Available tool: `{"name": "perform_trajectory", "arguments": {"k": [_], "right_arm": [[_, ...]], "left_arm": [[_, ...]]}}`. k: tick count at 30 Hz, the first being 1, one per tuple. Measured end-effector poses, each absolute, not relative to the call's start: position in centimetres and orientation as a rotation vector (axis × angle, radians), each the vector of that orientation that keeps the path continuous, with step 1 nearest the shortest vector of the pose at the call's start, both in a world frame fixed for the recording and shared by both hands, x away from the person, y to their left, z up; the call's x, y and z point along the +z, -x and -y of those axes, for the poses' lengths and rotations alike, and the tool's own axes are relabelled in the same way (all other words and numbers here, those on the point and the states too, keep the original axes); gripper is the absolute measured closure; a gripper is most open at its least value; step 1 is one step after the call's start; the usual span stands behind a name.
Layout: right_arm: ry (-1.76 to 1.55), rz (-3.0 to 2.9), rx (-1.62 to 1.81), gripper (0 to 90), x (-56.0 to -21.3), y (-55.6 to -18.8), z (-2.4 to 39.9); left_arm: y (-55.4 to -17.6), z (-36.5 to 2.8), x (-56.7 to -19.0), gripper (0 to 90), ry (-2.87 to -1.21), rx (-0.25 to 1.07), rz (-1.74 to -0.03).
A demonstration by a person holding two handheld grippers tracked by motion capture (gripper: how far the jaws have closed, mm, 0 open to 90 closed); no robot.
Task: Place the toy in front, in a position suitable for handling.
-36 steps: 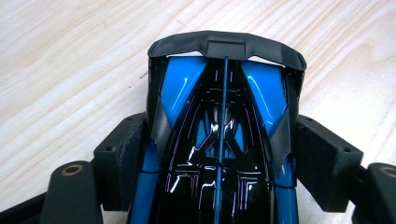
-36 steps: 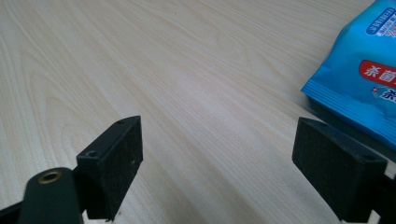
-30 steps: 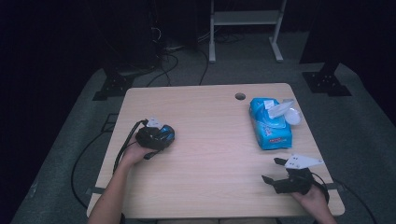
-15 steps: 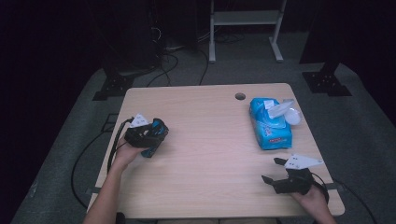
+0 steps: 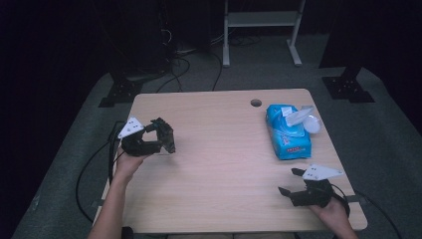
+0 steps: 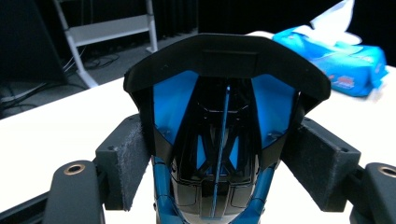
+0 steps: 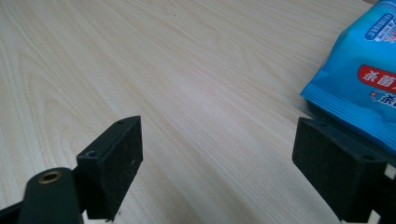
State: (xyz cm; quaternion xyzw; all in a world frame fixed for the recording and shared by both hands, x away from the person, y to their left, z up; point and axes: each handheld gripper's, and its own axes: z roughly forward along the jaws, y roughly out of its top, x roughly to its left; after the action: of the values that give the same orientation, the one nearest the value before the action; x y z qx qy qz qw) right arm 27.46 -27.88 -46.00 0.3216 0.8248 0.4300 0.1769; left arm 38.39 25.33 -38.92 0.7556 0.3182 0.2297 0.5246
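A black and blue computer mouse (image 6: 224,93) sits between the pads of my left gripper (image 6: 222,163), which press on its two sides. In the high view the left gripper (image 5: 166,138) holds the mouse (image 5: 164,133) in the air above the left part of the wooden table (image 5: 224,174), jaws pointing right. My right gripper (image 5: 288,181) rests low at the table's front right corner. Its jaws stand wide apart in the right gripper view (image 7: 224,168), with bare tabletop between them.
A blue pack of wet wipes (image 5: 287,132) with its white lid flipped up lies at the right side of the table; its corner (image 7: 369,88) is just ahead of the right jaw. A cable hole (image 5: 256,103) is near the far edge. Stands and cables cover the floor behind.
The left hand has risen and drifted left with the mouse, lifting it off the tabletop and tilting it. The right hand and the wipes pack have stayed put.
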Motion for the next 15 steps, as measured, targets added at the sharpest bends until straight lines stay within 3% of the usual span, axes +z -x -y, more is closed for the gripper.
{"name": "perform_trajectory", "arguments": {"k": [15], "right_arm": [[-0.898, -2.316, 1.233, 15.4, -45.6, -27.2, 28.1]], "left_arm": [[-35.9, -20.3, -38.6, 25.1, -1.851, 0.422, -0.552]]}}
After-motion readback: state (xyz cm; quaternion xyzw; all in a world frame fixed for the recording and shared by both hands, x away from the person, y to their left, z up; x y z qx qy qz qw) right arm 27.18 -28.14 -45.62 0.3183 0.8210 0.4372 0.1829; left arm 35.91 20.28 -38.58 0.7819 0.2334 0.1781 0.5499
